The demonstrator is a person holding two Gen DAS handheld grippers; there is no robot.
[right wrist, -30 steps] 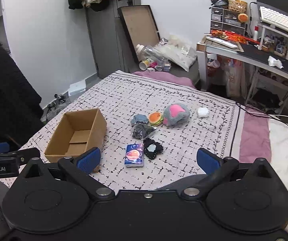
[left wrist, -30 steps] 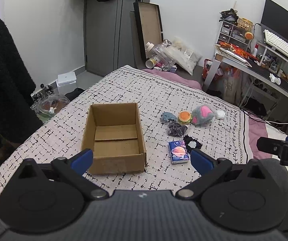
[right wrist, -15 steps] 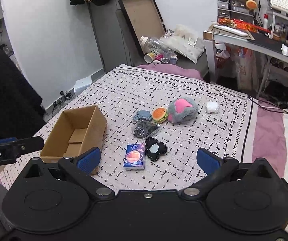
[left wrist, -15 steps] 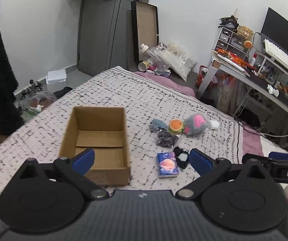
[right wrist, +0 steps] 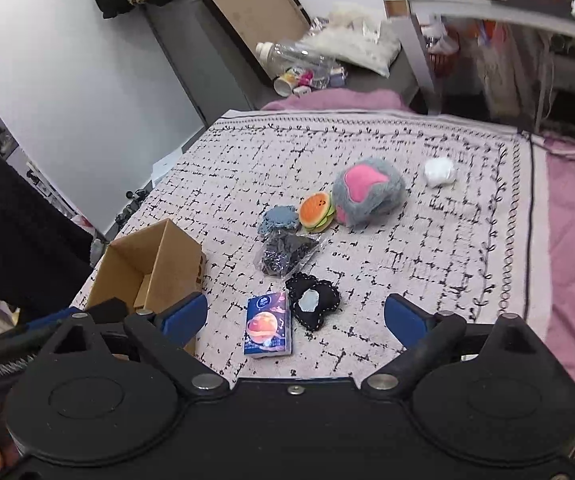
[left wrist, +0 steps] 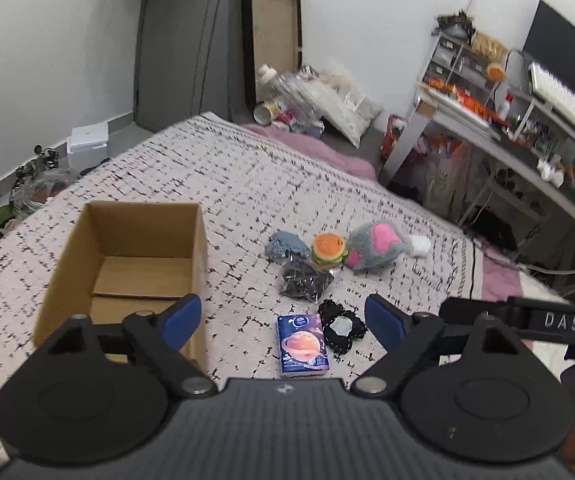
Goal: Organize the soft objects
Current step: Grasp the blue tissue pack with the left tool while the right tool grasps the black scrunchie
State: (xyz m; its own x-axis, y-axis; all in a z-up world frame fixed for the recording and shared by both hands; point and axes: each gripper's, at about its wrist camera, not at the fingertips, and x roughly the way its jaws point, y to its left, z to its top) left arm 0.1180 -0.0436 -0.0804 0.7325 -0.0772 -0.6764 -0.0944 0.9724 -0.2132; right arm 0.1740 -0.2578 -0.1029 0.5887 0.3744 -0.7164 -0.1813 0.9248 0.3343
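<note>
Both grippers hang above the near edge of the bed (left wrist: 223, 184) with their blue-tipped jaws spread wide and nothing between them. The left gripper (left wrist: 283, 316) looks down on a blue tissue pack (left wrist: 302, 344) printed with an orange planet; the right gripper (right wrist: 295, 312) frames the same pack from a little further right.

An open cardboard box (left wrist: 127, 264) sits on the patterned bedspread toward the bed's left edge, near the front, upright with its flaps folded down inside. Its right wall lies near the soft things but apart from them.

The soft things lie in a loose cluster around the middle of the bed. The tissue pack is nearest the front edge, and just beside it on the right, touching or nearly so, is a black crocheted piece (left wrist: 341, 326) with a pale centre. Behind these rests a clear bag of dark material (left wrist: 305, 282). Further back runs a row: a blue-grey knitted piece (left wrist: 285, 243), a small burger plush (left wrist: 328, 249) and a grey plush with pink patches (left wrist: 375, 246), packed close together. A small white soft lump (right wrist: 440, 172) lies apart, toward the bed's right edge.

Beyond the far end of the bed, bottles and bags (left wrist: 311, 100) are heaped on the floor
</note>
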